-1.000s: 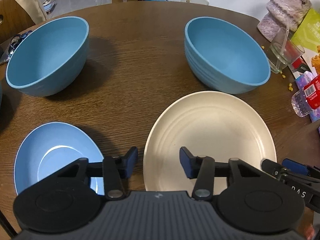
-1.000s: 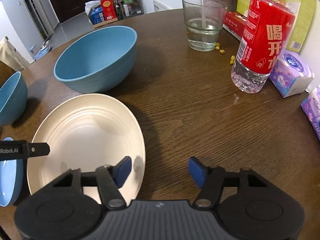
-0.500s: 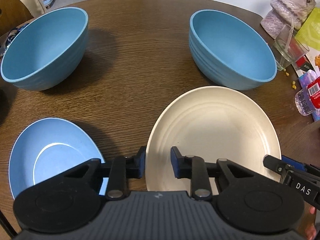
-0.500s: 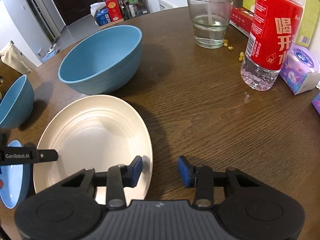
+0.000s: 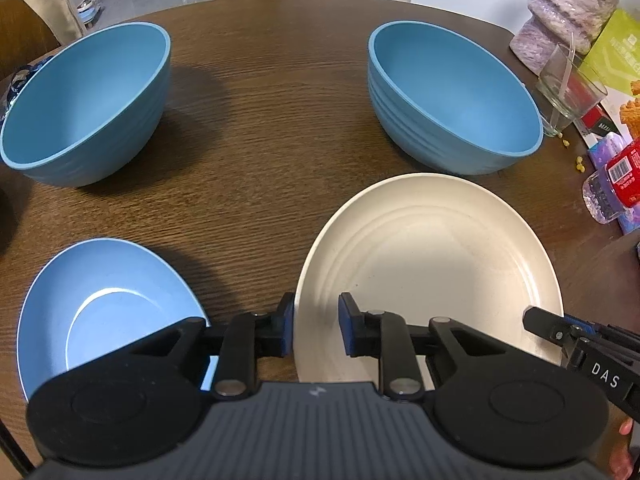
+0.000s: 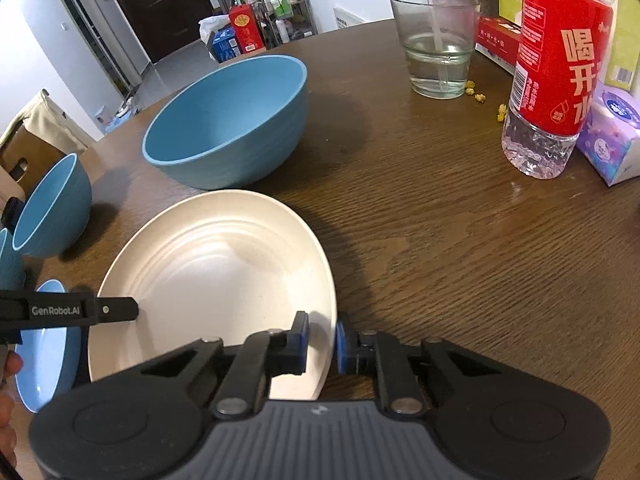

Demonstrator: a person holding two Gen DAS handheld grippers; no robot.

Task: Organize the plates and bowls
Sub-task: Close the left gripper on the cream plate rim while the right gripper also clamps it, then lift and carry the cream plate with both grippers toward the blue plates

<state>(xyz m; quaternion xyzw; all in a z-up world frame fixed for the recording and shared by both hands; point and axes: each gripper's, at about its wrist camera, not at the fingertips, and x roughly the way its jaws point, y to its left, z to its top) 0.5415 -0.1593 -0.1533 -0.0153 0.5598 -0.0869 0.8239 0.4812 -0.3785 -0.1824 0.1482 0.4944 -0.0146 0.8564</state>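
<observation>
Dark-grained wood forms the round table [image 5: 280, 128] on which every dish sits, and the cream plate [image 5: 432, 264] near its front edge serves as the landmark; beyond the plate, nearly touching its far rim, stands a large blue bowl [image 5: 452, 100], upright and empty; a second blue bowl [image 5: 84, 100] of the same kind stands well apart, beyond the plate and to its left; a blue plate [image 5: 100, 304] lies flat near the plate's left side, a strip of bare wood between them; a red-labelled water bottle [image 6: 556, 68] stands upright well to the right of the plate, with a drinking glass [image 6: 438, 44] of water farther back and a small purple tissue pack [image 6: 616, 136] just beside the bottle; the left gripper [image 5: 312, 330] straddles the cream plate's left rim, one blue pad outside the edge and one over the dish, its jaws closing with a little gap visible on the inner side; the right gripper [image 6: 320, 342] straddles the plate's right rim, its jaws closing with the rim between the blue pads, which appear to press on it; a few yellow crumbs [image 6: 480, 96] lie scattered near the glass.
</observation>
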